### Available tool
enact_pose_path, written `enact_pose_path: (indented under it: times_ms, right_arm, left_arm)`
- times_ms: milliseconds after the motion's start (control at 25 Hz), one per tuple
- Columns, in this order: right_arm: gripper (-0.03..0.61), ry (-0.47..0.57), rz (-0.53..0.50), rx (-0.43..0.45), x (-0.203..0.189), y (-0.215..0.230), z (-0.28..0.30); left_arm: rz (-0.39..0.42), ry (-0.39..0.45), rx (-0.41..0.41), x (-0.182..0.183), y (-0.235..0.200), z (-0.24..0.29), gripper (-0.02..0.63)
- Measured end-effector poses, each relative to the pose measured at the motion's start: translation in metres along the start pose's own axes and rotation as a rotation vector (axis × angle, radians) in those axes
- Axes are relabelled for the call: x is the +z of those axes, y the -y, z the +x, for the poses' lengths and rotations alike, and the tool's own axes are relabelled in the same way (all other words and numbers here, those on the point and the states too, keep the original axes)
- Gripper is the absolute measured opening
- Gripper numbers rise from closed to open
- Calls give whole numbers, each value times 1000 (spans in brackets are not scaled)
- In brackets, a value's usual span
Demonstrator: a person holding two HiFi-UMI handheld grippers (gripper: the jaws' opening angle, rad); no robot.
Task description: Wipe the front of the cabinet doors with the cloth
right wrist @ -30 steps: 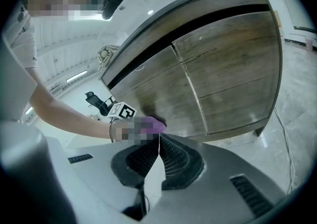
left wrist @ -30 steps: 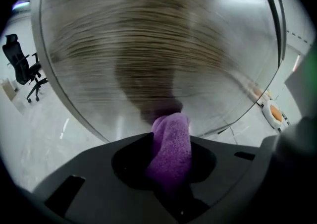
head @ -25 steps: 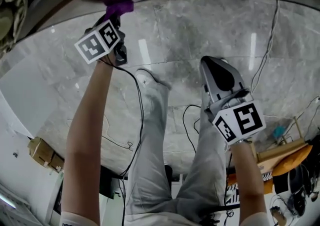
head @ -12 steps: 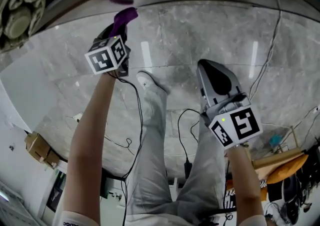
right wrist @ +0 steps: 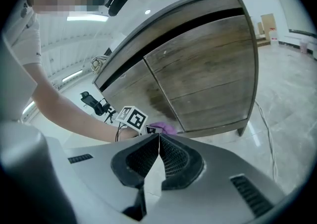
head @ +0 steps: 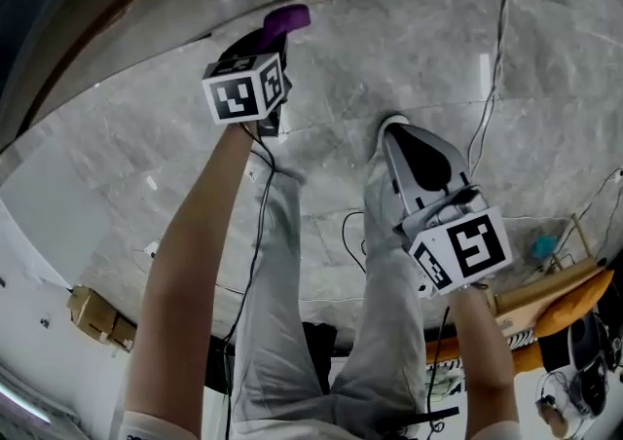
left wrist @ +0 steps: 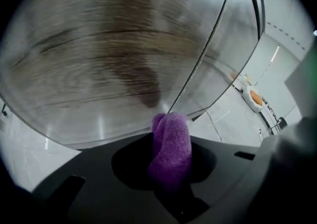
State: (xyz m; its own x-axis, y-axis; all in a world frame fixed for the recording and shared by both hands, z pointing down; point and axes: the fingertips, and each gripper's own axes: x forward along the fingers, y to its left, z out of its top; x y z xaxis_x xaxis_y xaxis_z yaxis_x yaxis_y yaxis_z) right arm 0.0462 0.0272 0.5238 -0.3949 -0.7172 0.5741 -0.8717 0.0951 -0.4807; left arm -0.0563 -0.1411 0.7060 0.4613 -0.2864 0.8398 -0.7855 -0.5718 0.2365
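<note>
Head view, contents as found.

1. Left gripper (head: 274, 37), upper centre of the frame. Fingers clamped on the cloth (head: 288, 17), a small purple wad with a fluffy nap, bunched to a rounded nub that sticks out past the fingertips.
2. Doors (right wrist: 208, 69), two, centre right of the right gripper view. Flat wood-grain fronts, brown-grey, with a slight sheen and the grain running across. A thin dark seam (left wrist: 210, 44) parts them. No handles show.
3. Patch (left wrist: 138, 77), darker, left of the seam and just above the cloth in the left gripper view. It may be a damp streak or a shadow; cannot tell which.
4. Right gripper (right wrist: 158, 141). Fingers together, ribbed black pads meeting, nothing between them. It is held back from the cabinet, at the right of the head view.
5. Floor (head: 545, 88), grey marbled tile, glossy, crossed by a thin cable (head: 496, 39).

Step in hand, as judged: wiping, low on the doors near the seam. The cloth sits by the bottom edge; contact with the wood cannot be confirmed. The next move calls for pressing the wad flat to the front and sweeping along the grain, then over the seam onto the second door. The clamp must be firm, since the wad is small and soft.
</note>
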Motion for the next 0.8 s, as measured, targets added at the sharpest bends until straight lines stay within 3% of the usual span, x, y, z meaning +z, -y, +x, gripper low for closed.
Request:
enact_pose_path:
  times_ms: [120,400,600,800]
  right_arm:
    - [26,19,40,-51,-10,30,-19]
    - [26,67,143,-160,-32,68,-45]
    - [26,48,126,-146,-35,58,-35]
    - [26,54,81,-85,-15,25,-5]
  left_arm:
    - [-52,24,-12,9,14,28,94]
    - [-96,30,79,26,-4,45,94]
    - [-110,8,97,19,-23,36,94]
    - [-128,-12,162,3,-77,11,94]
